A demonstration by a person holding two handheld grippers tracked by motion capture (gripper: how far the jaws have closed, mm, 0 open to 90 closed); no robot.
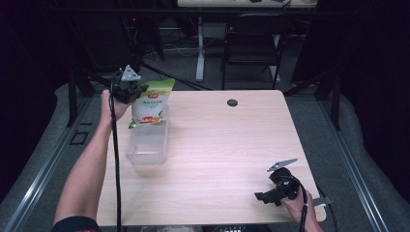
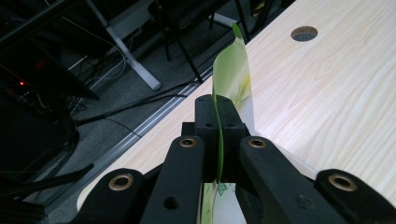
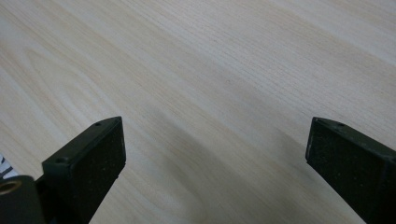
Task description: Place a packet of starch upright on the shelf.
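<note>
Green and white pouch (image 1: 151, 102) hangs from the left gripper (image 1: 131, 92), whose fingers (image 2: 212, 135) are pressed tight on the pouch's upper edge, seen edge-on between them in the left gripper view. The pouch hangs below and slightly ahead of those fingers, its long axis close to upright, top seam up and a little tilted, bottom edge pointing down into the clear plastic tub (image 1: 148, 143). The tub sits on the table (image 1: 232, 145) directly under the fingers, its long axis running away from the person; the pouch's lower end looks to be at or just inside the tub's far rim, though contact with the tub floor cannot be told. The right gripper (image 1: 263, 196) rests well apart, at the table's near right corner, its fingers (image 3: 91, 161) spread wide and holding nothing. The left hand is plainly the nearer one; lowering the pouch straight down would likely seat it in the tub.
</note>
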